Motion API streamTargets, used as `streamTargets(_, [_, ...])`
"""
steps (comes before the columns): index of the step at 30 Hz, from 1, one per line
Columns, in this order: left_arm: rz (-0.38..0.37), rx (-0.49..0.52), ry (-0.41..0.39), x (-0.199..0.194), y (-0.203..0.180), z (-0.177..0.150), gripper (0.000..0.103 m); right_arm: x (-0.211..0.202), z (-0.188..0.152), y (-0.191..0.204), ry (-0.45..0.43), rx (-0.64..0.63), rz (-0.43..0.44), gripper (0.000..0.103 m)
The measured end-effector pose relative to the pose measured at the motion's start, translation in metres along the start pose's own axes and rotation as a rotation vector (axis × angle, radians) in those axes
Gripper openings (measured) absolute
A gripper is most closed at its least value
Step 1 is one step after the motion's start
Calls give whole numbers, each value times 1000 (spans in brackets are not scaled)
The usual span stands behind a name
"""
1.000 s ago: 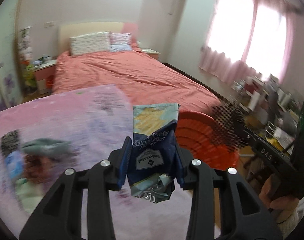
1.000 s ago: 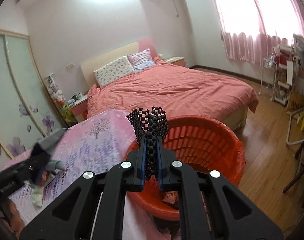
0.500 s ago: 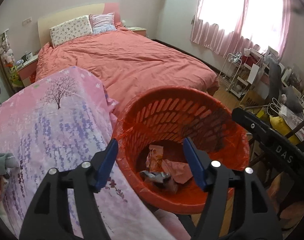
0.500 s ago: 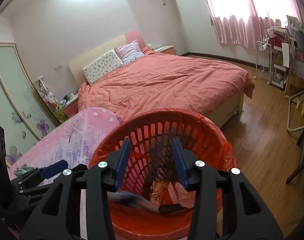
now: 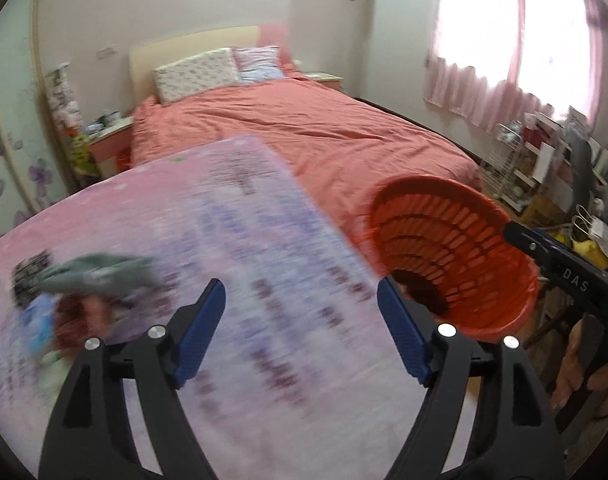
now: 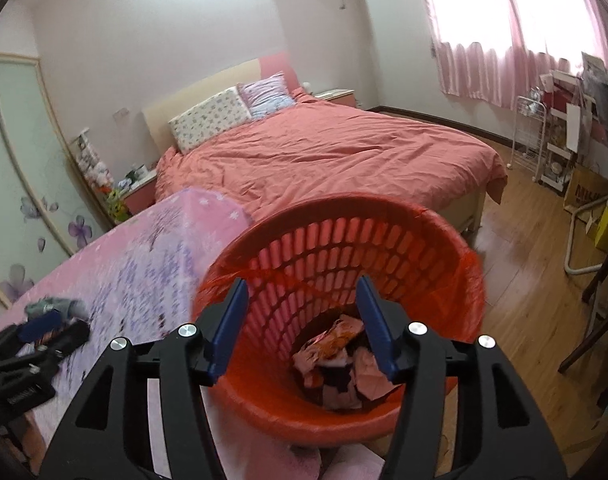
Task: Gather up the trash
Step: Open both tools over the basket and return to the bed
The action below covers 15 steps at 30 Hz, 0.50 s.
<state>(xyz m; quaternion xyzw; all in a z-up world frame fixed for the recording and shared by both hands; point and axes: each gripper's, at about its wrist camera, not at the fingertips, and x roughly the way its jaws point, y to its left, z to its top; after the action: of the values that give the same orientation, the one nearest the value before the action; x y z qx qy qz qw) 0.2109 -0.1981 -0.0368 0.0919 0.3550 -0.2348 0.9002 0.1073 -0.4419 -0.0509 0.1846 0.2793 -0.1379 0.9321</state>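
A red slotted plastic basket [image 6: 343, 240] stands beside the table with the pink flowered cloth [image 6: 144, 256]; crumpled wrappers [image 6: 335, 356] lie in its bottom. My right gripper [image 6: 302, 316] is open and empty above the basket's mouth. My left gripper [image 5: 300, 322] is open and empty over the tablecloth [image 5: 240, 264], left of the basket [image 5: 451, 240]. A blurred heap of trash [image 5: 80, 280], grey-green, blue and red, lies on the table's left part; it also shows in the right wrist view [image 6: 54, 312].
A bed with a salmon cover [image 6: 335, 160] lies behind the table. A wire rack and cluttered shelves [image 6: 559, 140] stand at the right by the window. Wooden floor [image 6: 535, 264] lies right of the basket. The right gripper's body [image 5: 563, 280] shows at the left view's right edge.
Both grippers opened and dropped their trash, a snack bag and a black net piece, into the basket. The left gripper has since swung left, back over the table.
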Motion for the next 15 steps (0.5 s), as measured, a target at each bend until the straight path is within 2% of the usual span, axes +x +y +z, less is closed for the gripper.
streamTargets(6, [121, -93, -4, -34, 81, -26, 78, -5, -17, 44, 31, -89, 37, 60])
streamTargets(9, [211, -172, 3, -46, 137, -39, 78, -4, -28, 70, 56, -136, 64, 60])
streamTargets(12, [291, -248, 16, -48, 185, -47, 78, 0, -37, 93, 77, -183, 82, 60])
streamTargets(15, [317, -311, 50, -36, 220, -49, 77, 4, -45, 111, 92, -228, 91, 60])
